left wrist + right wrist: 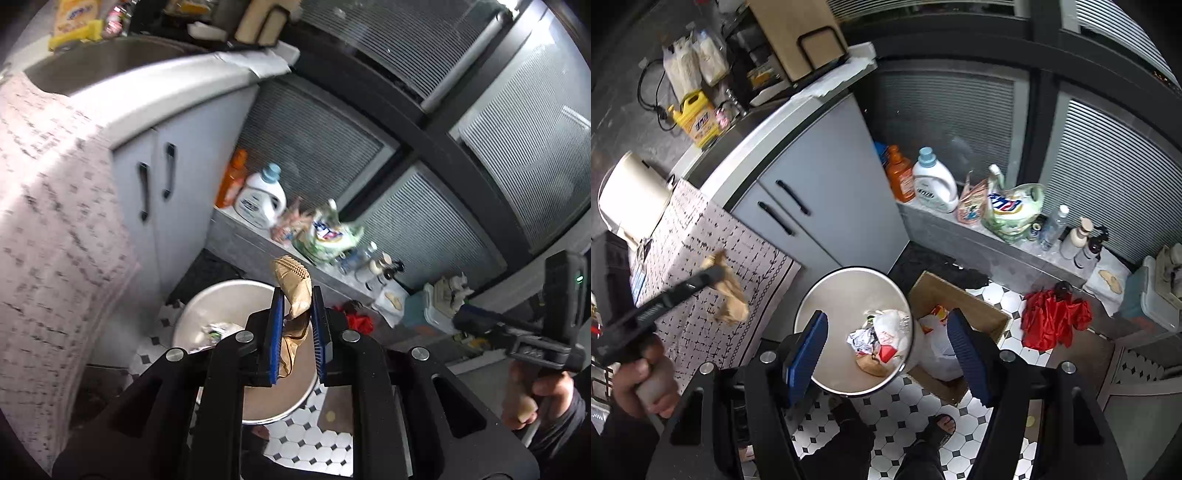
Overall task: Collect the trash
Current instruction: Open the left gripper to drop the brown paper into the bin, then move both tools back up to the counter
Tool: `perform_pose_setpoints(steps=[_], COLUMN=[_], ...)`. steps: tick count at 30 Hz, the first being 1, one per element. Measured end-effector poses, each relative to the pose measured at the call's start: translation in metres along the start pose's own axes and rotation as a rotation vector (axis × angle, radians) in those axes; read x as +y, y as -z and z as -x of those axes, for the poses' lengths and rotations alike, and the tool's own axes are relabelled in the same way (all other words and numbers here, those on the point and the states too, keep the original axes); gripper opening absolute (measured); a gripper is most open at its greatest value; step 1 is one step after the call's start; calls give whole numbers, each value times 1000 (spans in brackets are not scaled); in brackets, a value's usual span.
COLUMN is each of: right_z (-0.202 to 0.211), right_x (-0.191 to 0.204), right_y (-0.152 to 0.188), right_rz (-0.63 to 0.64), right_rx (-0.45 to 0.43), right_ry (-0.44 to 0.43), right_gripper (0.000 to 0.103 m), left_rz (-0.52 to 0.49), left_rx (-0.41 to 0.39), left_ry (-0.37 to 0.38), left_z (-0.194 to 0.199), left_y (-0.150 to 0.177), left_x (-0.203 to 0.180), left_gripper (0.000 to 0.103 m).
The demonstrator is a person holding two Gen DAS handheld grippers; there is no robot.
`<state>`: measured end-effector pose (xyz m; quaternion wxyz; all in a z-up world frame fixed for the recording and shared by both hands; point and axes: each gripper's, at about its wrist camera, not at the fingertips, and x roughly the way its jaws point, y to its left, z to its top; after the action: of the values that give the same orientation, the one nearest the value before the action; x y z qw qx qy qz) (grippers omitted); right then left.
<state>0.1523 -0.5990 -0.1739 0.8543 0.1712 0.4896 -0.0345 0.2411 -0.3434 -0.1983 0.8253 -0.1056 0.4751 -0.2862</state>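
My left gripper (297,295) is shut on a crumpled brown paper bag (293,284) and holds it in the air above the round metal trash bin (221,295). In the right wrist view the same bag (729,295) hangs from the left gripper (714,275), up and to the left of the bin (842,284). The bin holds crumpled wrappers and plastic (879,336). My right gripper (886,325) is open and empty, above the bin's mouth. It shows at the right edge of the left wrist view (461,319).
A grey cabinet (827,192) with a patterned cloth (713,266) stands left of the bin. A cardboard box (960,306) with a plastic bag sits right of it. Detergent bottles (932,181) and bags line a low ledge. A red cloth (1052,317) lies on the tiled floor.
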Motion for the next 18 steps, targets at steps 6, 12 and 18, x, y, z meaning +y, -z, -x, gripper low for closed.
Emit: perform_pose_setpoints(steps=[6, 12, 18], right_z=[13, 13, 13], right_x=[-23, -31, -4], right_y=[9, 13, 6], right_rz=[-36, -62, -38], right_rx=[-14, -15, -43], right_ry=[17, 10, -42], right_gripper=[68, 68, 78], left_rz=[-8, -17, -6], left_rx=[73, 46, -17], left_ry=[21, -15, -67], left_z=[-36, -29, 10], left_y=[5, 1, -9], left_x=[-20, -25, -6], left_gripper=[43, 77, 89])
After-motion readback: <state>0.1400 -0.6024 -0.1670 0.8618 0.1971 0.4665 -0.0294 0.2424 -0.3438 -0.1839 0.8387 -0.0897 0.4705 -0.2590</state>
